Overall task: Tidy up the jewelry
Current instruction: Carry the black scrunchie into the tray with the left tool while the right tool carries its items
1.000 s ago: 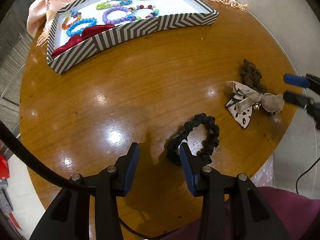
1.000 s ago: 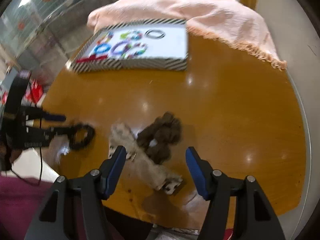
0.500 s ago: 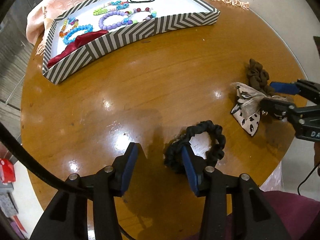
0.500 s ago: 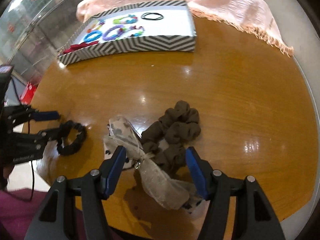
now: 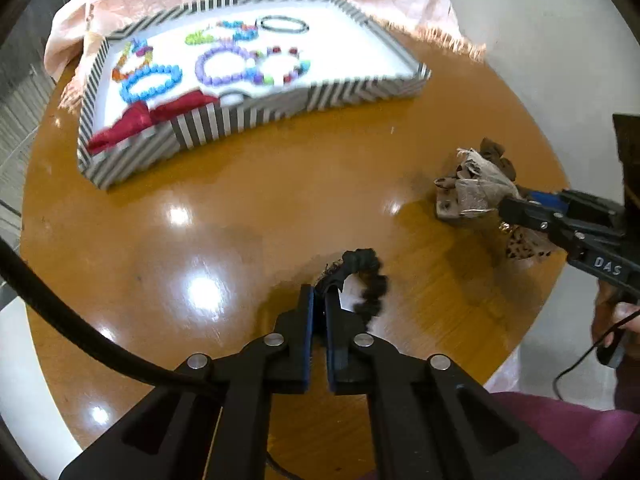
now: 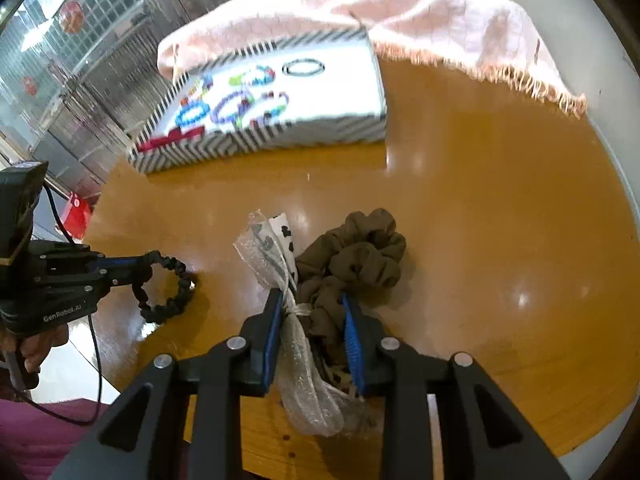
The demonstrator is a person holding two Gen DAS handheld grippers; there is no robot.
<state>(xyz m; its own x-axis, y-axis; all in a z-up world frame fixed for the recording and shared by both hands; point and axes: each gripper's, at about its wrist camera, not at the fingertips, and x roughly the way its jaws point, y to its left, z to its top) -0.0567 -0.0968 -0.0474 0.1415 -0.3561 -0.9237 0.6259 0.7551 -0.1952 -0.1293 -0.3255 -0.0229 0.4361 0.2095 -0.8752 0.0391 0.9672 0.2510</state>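
My left gripper (image 5: pixel 319 295) is shut on a black scrunchie (image 5: pixel 370 280), which hangs lifted just above the round wooden table (image 5: pixel 240 208); it also shows in the right wrist view (image 6: pixel 168 284). My right gripper (image 6: pixel 311 300) is closed around a spotted ribbon bow (image 6: pixel 276 256) and part of a brown scrunchie (image 6: pixel 356 252). The bow (image 5: pixel 468 192) shows at the right in the left wrist view. A striped tray (image 5: pixel 360 88) at the back holds bead bracelets (image 5: pixel 224 66), a red scrunchie (image 5: pixel 132 120) and a thin black hair tie (image 5: pixel 284 24).
A pink fringed cloth (image 6: pixel 400 12) lies under and behind the tray (image 6: pixel 280 136). The table edge runs close on the right and near side. My maroon-clad lap (image 5: pixel 560 432) is below the table edge.
My left gripper moved forward and shut on the black scrunchie, lifting one side. My right gripper advanced over the bow and brown scrunchie and closed on them.
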